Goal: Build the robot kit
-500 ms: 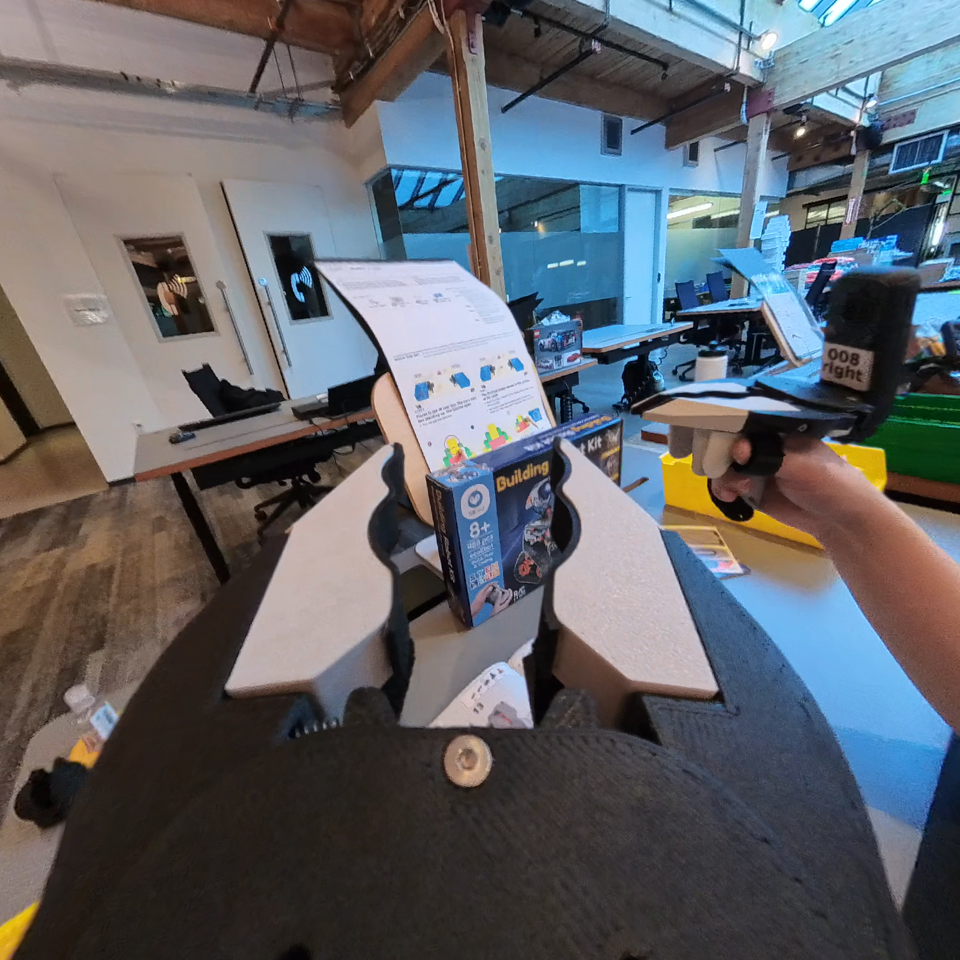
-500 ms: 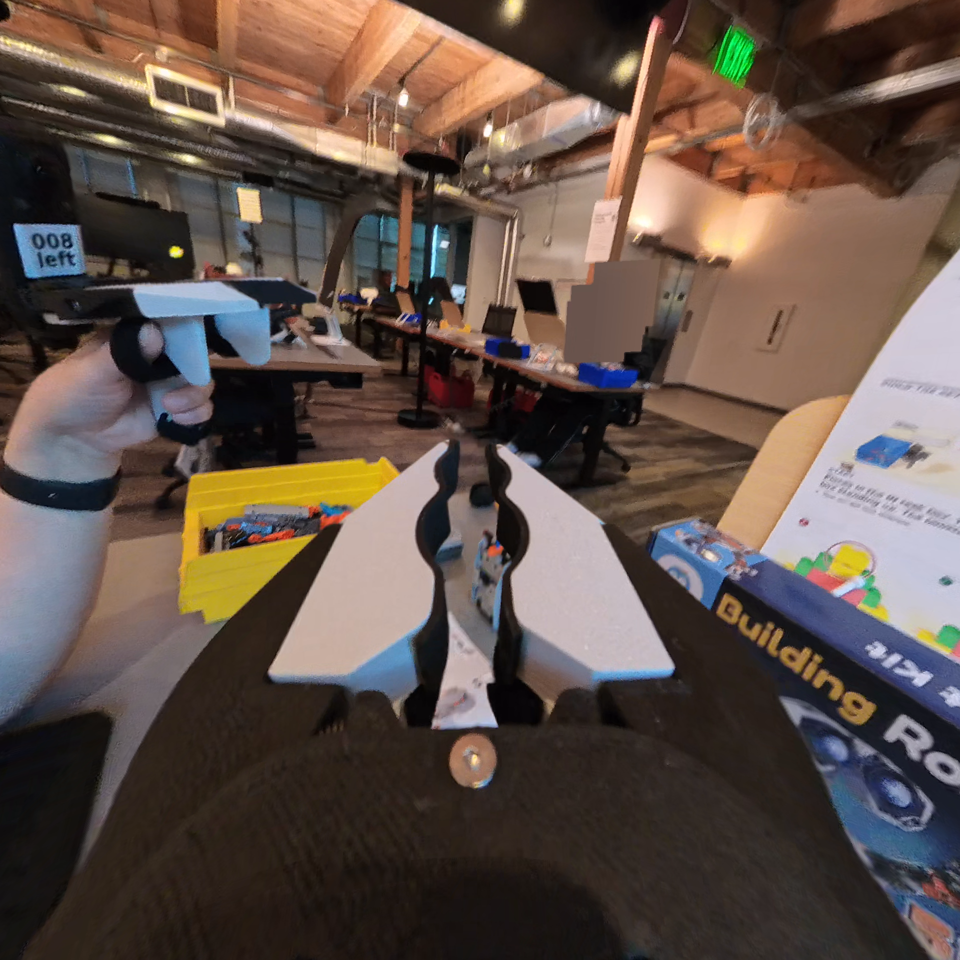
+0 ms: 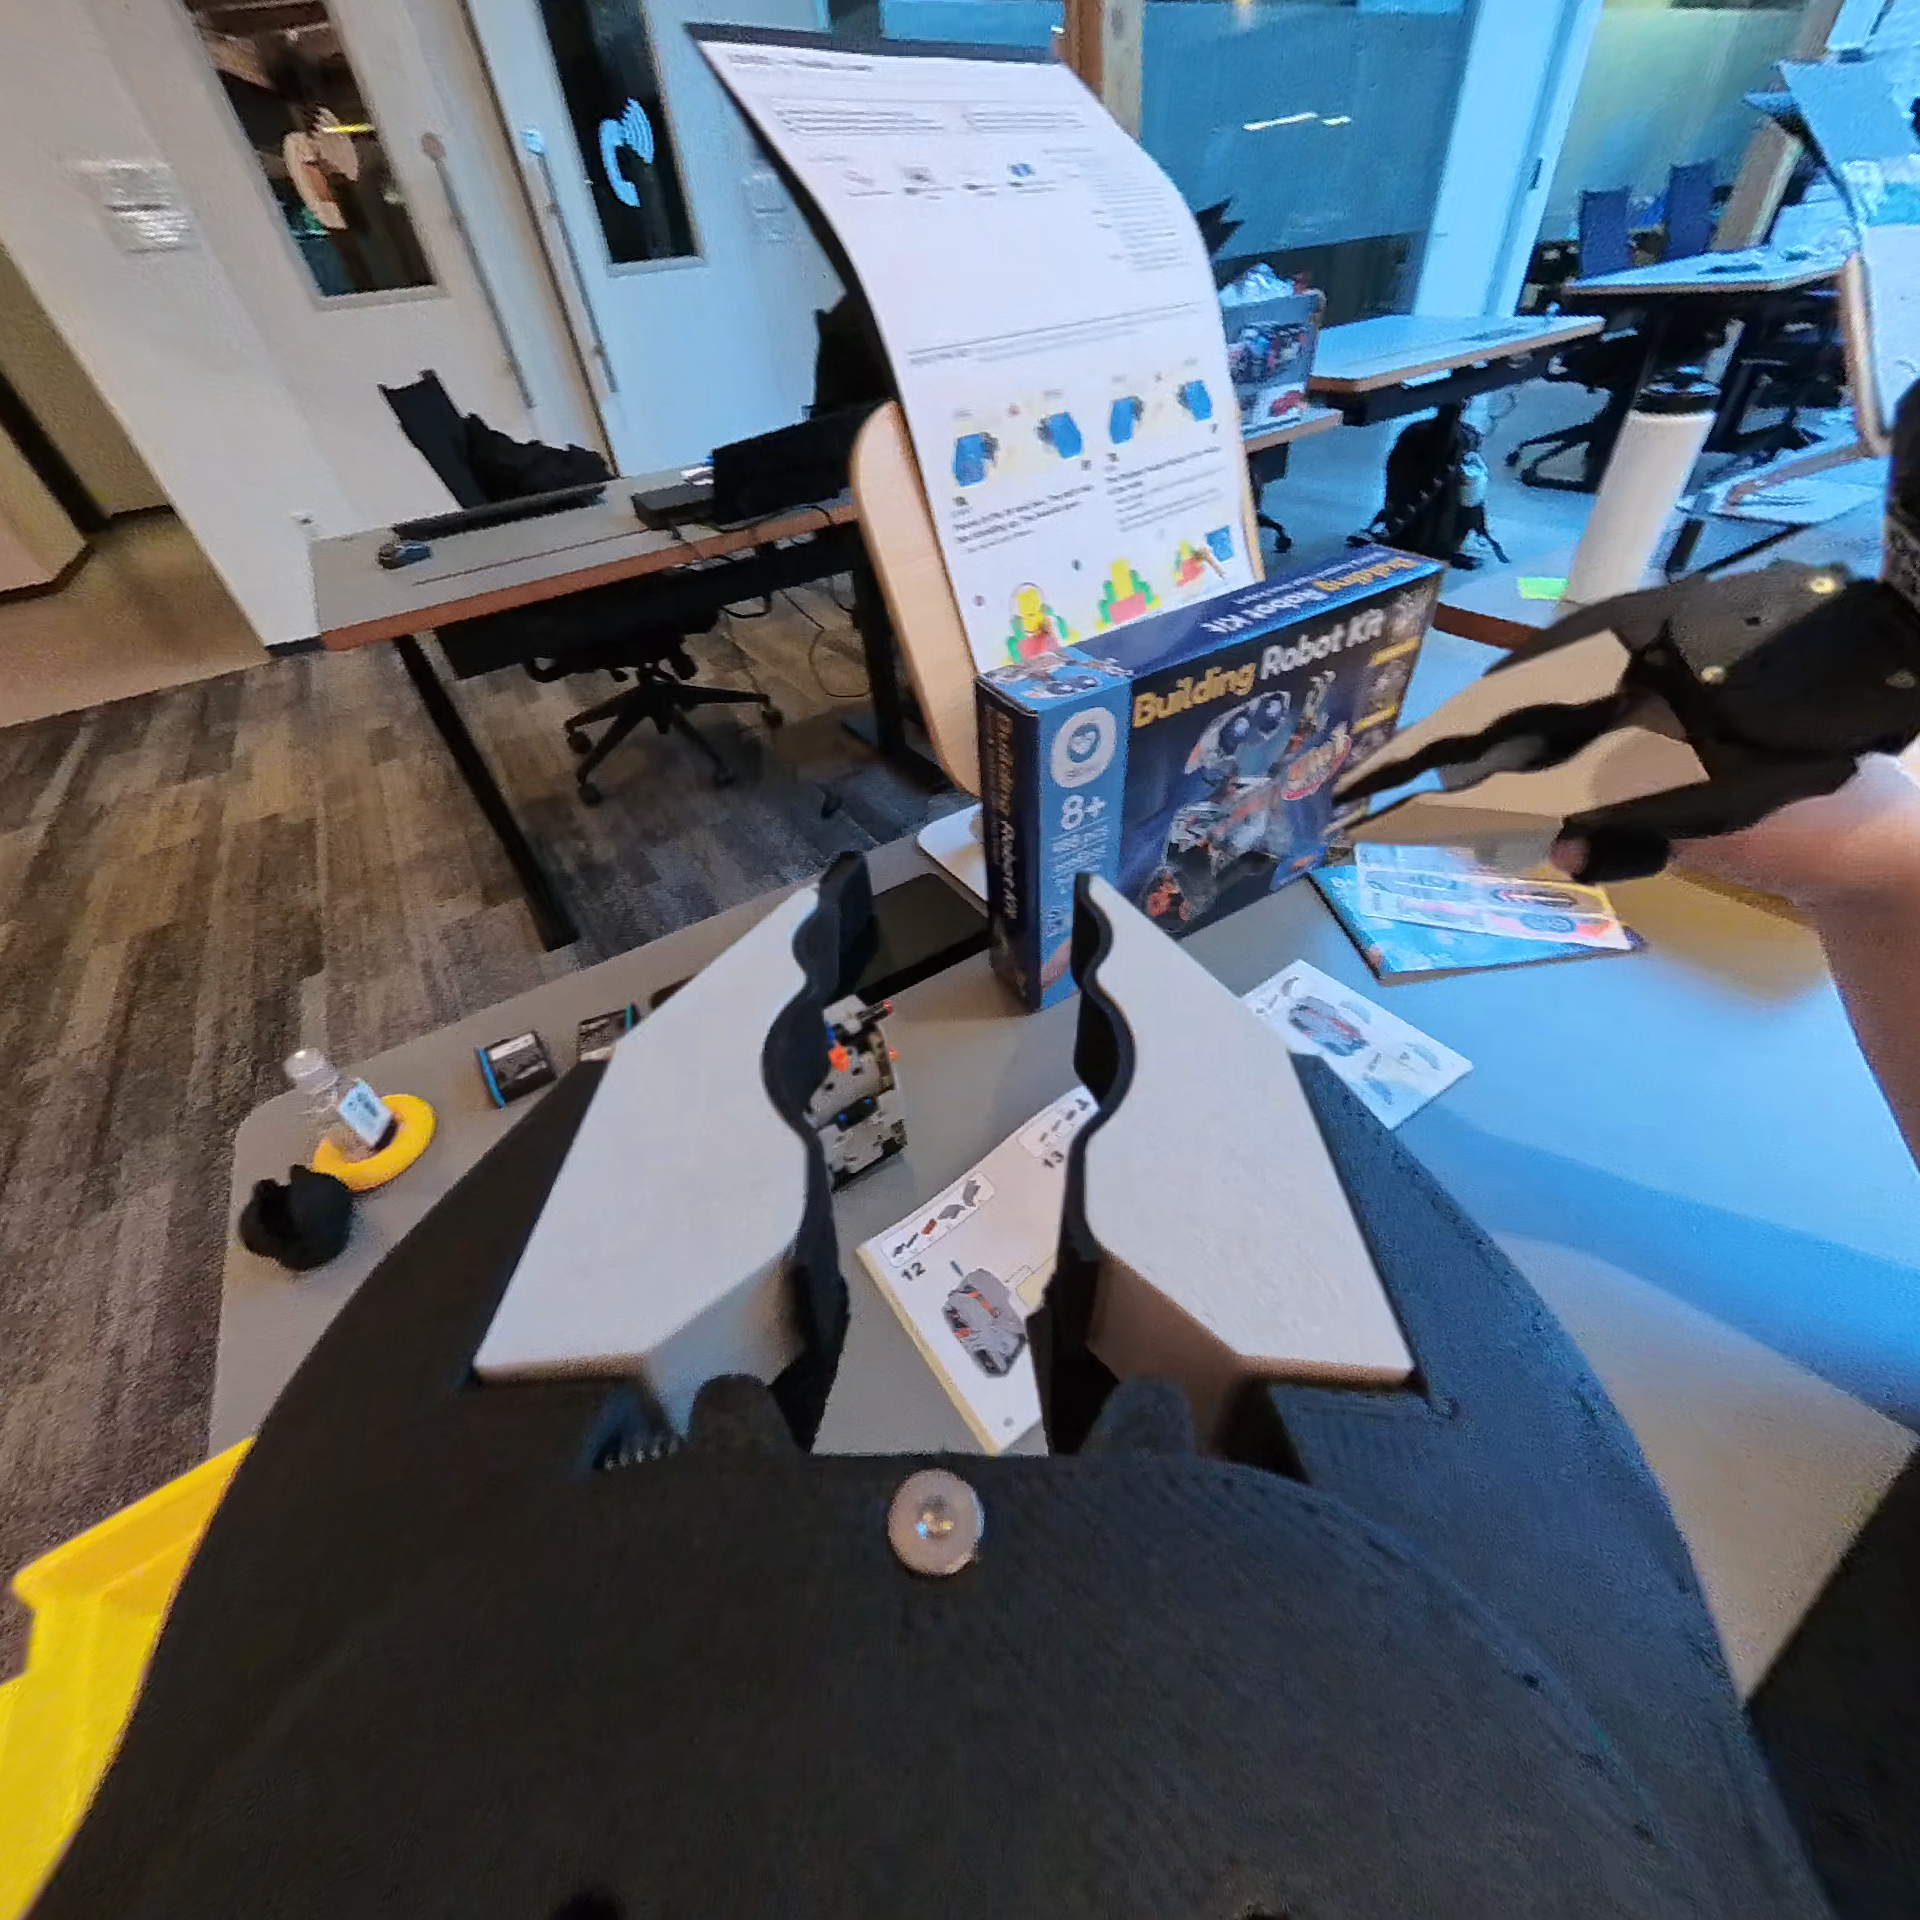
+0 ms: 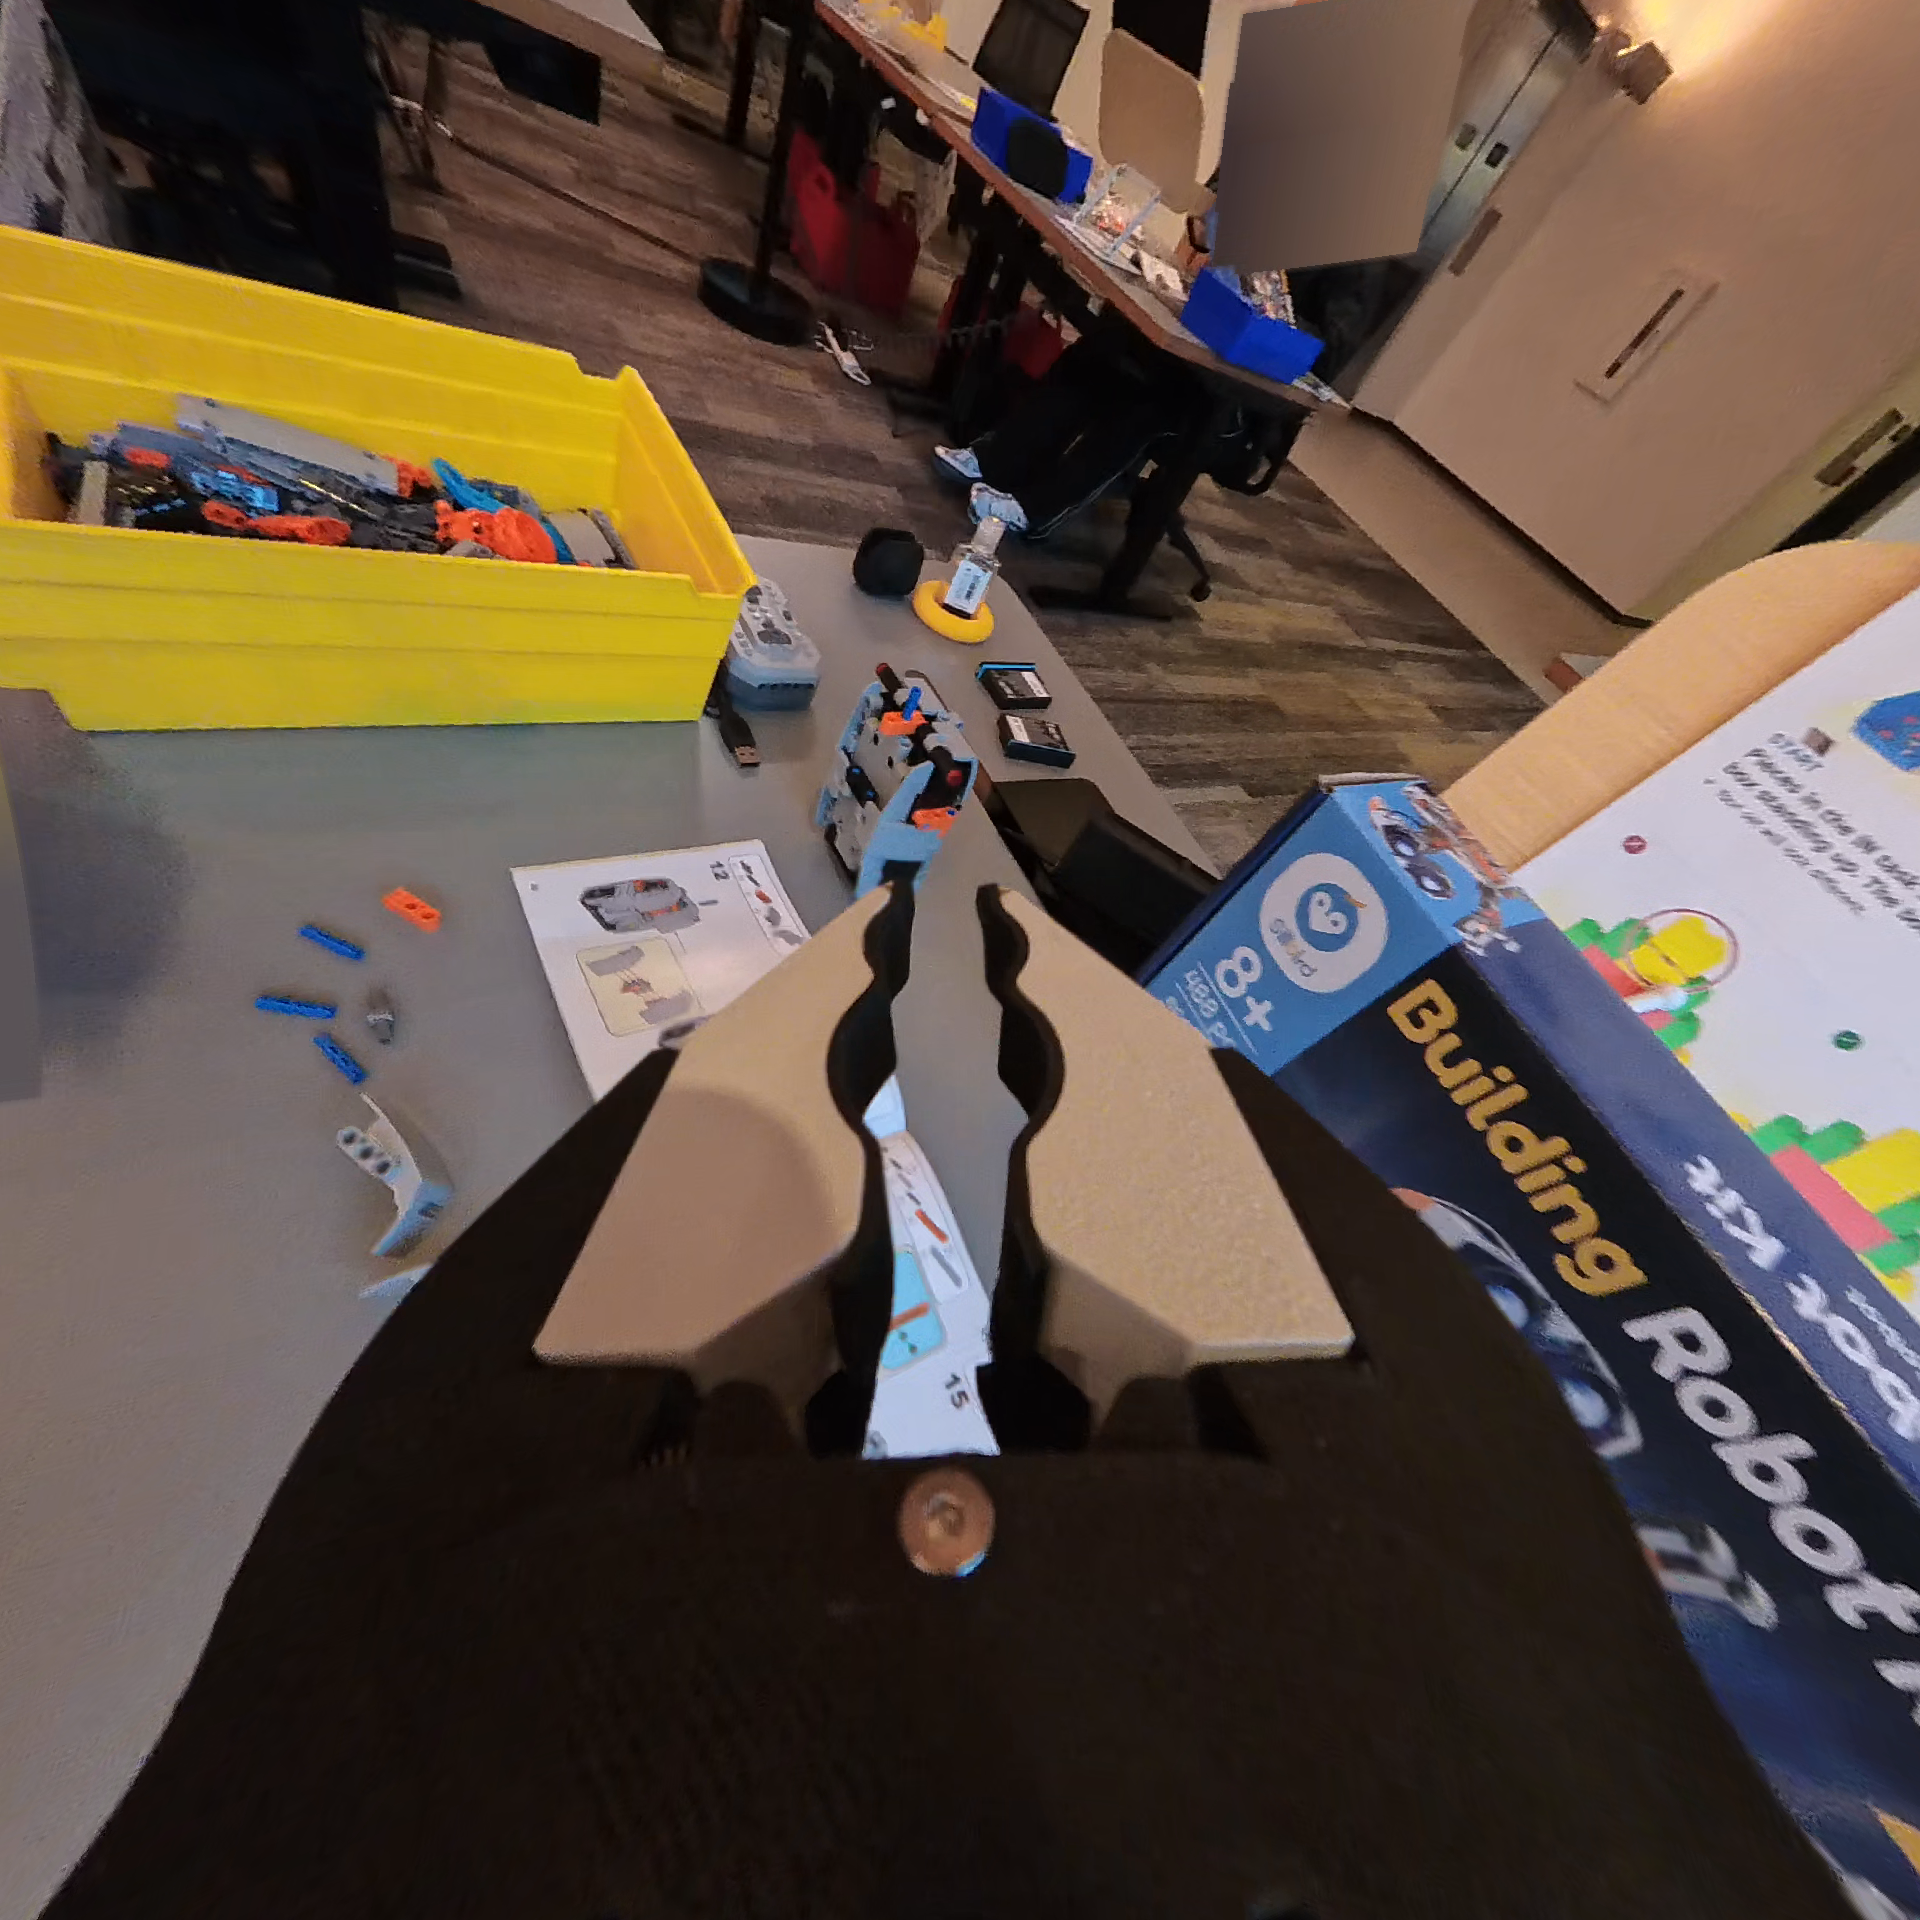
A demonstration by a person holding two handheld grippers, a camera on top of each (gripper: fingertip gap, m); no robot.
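Both empty with jaws apart, the left hand-held gripper [image 3: 966, 925] and right hand-held gripper [image 4: 940, 899] hover over the grey table [image 4: 208, 1195], the grey-blue brick-built model [image 4: 894, 774] at the right's twelve o'clock.

Indoor scene, evenly and fairly brightly lit. The left wrist view has a cool bluish cast, the right wrist view a warm one, with a glow on the far right wall [image 4: 1621, 239]. Wide-angle bending curves the edges. Mild blur softens far desks [image 3: 582, 561] and the box [image 4: 1621, 1299].

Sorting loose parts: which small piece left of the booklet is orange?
The flat holed piece nearest the yellow bin; the pins below it are blue, one bit grey.
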